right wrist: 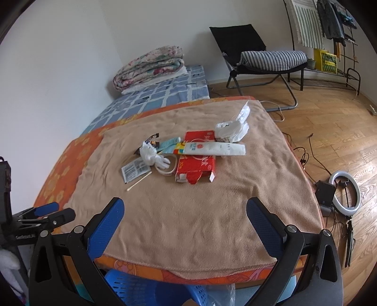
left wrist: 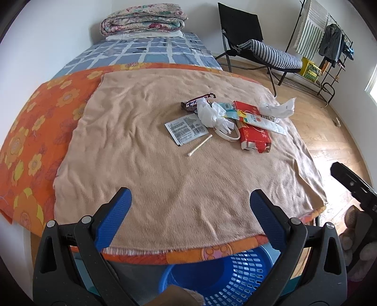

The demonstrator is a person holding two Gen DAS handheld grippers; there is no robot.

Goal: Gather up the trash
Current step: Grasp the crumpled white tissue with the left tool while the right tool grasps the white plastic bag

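Observation:
A pile of trash lies on the tan blanket (left wrist: pixel 165 188) covering the bed: a torn red carton (left wrist: pixel 253 131) (right wrist: pixel 196 162), a white tube (right wrist: pixel 214 148), crumpled white plastic (left wrist: pixel 212 113) (right wrist: pixel 232 128), a flat sachet (left wrist: pixel 186 129) (right wrist: pixel 134 170), a cotton swab (left wrist: pixel 200 146) (right wrist: pixel 139 181), a dark snack wrapper (left wrist: pixel 195 102) and a white ring (left wrist: pixel 227 135). A blue basket (left wrist: pixel 223 277) (right wrist: pixel 141 289) stands below the bed's near edge. My left gripper (left wrist: pixel 189 209) is open and empty above the blanket's near edge. My right gripper (right wrist: pixel 185 219) is open and empty too.
A folded floral quilt (left wrist: pixel 143 18) lies at the bed's far end. A black folding chair (right wrist: pixel 259 58) with a striped cushion and a clothes rack (left wrist: pixel 329 42) stand on the wooden floor to the right. A ring light (right wrist: pixel 346 193) and cables lie beside the bed.

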